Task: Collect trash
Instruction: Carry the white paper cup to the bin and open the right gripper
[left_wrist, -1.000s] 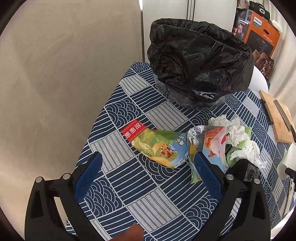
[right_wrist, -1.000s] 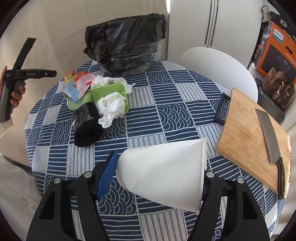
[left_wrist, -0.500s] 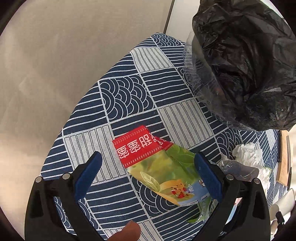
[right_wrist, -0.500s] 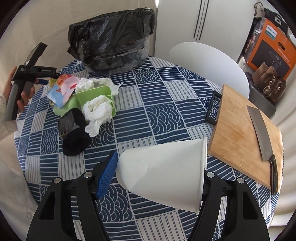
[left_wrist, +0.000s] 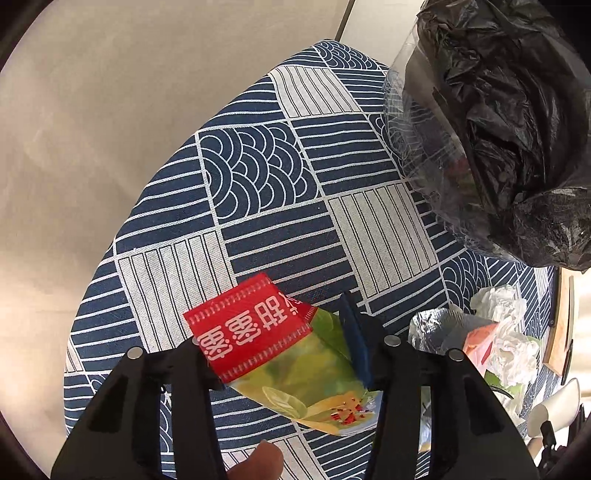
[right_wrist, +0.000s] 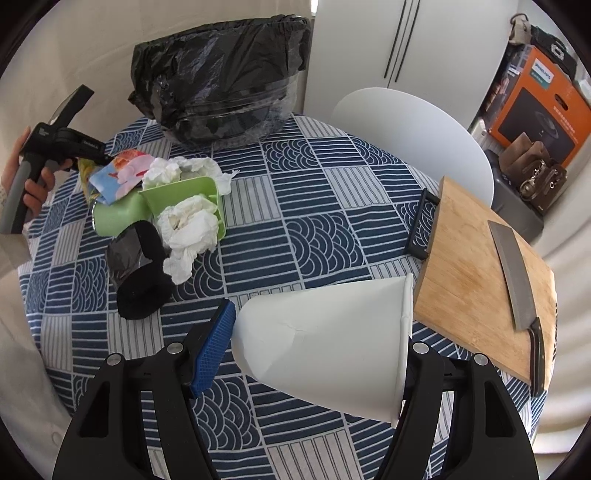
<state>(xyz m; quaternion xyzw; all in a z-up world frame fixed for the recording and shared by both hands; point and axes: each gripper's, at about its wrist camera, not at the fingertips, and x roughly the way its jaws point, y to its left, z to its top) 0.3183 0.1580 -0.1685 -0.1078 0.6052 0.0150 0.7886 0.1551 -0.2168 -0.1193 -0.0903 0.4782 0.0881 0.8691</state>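
Note:
A snack wrapper (left_wrist: 280, 354) with a red top and green body lies on the blue patterned tablecloth (left_wrist: 258, 177). My left gripper (left_wrist: 277, 332) points down at it, jaws closing, and the pads squeeze its two sides so the foil bows up. From the right wrist view, the left gripper (right_wrist: 70, 144) is in a hand at the table's far left. My right gripper (right_wrist: 319, 325) is shut on a white paper cup (right_wrist: 325, 339) held on its side above the table. The black-bagged trash bin (left_wrist: 509, 129) stands just beyond the wrapper, also at the table's back (right_wrist: 221, 85).
A green tray (right_wrist: 184, 192) with crumpled tissues (right_wrist: 192, 225), more wrappers (right_wrist: 122, 173) and a black cloth roll (right_wrist: 144, 291) sits left of centre. A wooden cutting board (right_wrist: 472, 258) with a cleaver (right_wrist: 513, 273) overhangs the right edge. A white chair (right_wrist: 413, 133) stands behind.
My left gripper came down over the snack wrapper and its jaws narrowed onto it. The right gripper kept the cup and barely moved.

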